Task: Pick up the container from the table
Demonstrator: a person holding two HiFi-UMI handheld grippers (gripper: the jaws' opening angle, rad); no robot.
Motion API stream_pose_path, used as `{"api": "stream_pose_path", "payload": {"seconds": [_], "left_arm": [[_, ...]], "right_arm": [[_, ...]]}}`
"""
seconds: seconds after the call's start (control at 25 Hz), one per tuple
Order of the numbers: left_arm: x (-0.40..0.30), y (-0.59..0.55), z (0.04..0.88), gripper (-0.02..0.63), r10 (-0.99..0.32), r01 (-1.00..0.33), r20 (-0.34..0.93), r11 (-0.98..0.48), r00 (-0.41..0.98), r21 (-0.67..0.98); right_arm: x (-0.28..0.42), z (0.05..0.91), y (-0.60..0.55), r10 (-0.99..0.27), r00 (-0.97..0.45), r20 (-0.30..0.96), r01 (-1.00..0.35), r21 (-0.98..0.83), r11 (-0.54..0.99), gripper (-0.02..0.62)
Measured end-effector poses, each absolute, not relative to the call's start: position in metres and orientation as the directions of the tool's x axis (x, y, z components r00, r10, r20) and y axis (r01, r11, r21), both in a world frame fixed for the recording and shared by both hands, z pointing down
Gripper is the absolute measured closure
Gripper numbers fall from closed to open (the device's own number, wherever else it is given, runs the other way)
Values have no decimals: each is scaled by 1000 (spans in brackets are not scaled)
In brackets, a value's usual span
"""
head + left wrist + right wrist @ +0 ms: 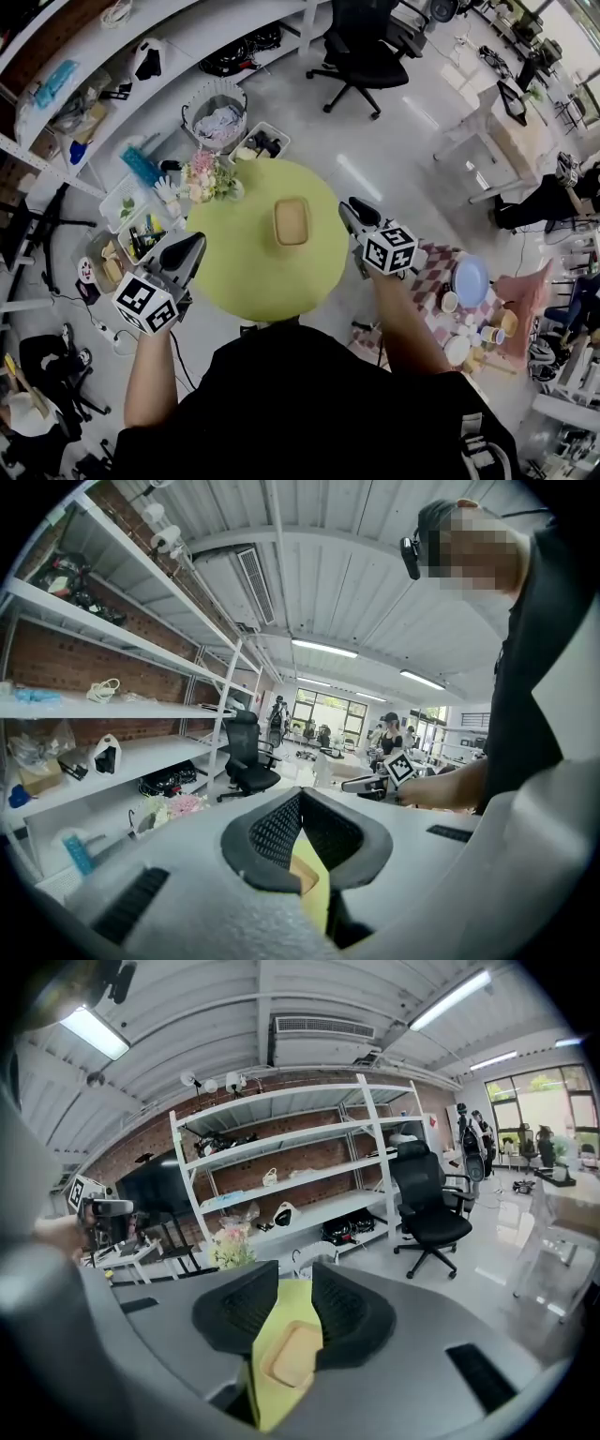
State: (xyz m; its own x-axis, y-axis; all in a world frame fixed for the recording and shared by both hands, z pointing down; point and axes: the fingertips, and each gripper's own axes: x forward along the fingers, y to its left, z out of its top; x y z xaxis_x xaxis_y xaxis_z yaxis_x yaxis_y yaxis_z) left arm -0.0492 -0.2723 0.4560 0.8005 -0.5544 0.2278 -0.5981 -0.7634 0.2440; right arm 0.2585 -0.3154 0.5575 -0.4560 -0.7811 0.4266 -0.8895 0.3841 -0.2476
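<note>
Standing on a round yellow-green table (234,272), the container (292,221) is a shallow tan rectangular tray. It lies a little past the table's middle, towards the far side, and nothing touches it. A bunch of flowers (206,176) sits at the table's far left edge, apart from the container.

Left gripper (187,251): held over the near left edge of the table, well apart from the container. Its own view shows the two black pads meeting at their tips with nothing between them. Only a sliver of table top shows through the gap lower down.

Right gripper (354,217): held at the table's right edge, near the container's right side but not touching it. Its own view shows the jaws apart, with a clear gap. The container and the table top show through that gap, beyond the pads. No pad presses on anything.

Surroundings: a black office chair (361,52) on the far floor, white shelving (84,103) at far left, and a blue plate (471,279) on a checked cloth at right.
</note>
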Motion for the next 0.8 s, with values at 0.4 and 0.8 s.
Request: {"api": "stream_pose_path", "payload": {"seconds": [0.4, 0.8], "left_arm": [[-49, -267, 478, 589, -578, -635, 266, -723, 772, 272], [-62, -252, 497, 589, -606, -678, 307, -679, 734, 281]], "right_arm": [[251, 611, -322, -714, -482, 509, -876, -256, 409, 460], [247, 674, -328, -645, -493, 584, -869, -295, 397, 426]]}}
